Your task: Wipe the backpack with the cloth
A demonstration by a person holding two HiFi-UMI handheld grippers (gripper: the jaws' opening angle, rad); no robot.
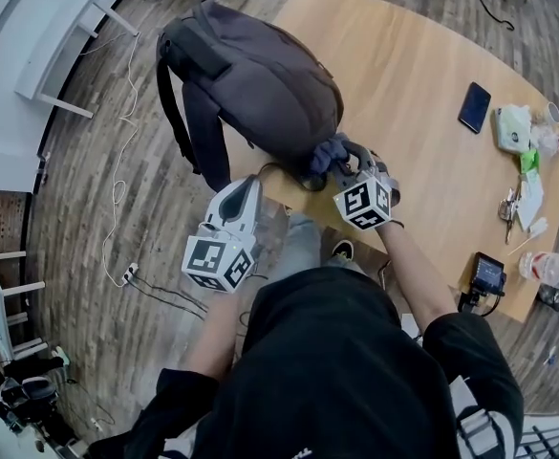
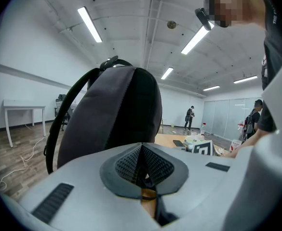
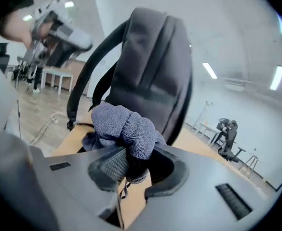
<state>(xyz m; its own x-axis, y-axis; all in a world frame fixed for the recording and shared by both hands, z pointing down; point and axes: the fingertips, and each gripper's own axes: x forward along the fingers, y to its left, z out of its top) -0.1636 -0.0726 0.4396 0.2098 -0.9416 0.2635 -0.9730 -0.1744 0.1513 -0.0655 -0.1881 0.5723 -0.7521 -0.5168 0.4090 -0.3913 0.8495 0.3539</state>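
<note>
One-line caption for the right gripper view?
Right gripper pinching the blue-grey cloth in front of the upright dark backpack.

I'm holding the cloth (image 1: 328, 152) in the right gripper (image 1: 342, 163) at the backpack's (image 1: 260, 75) lower end; the left gripper (image 1: 254, 184) is hovering nearby.

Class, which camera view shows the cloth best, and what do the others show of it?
The right gripper view: the cloth sits centre frame, bunched and pinched between the right gripper's jaws, weave visible. The head view shows only a bluish bundle at the backpack's base. The left gripper view does not show it.
</note>
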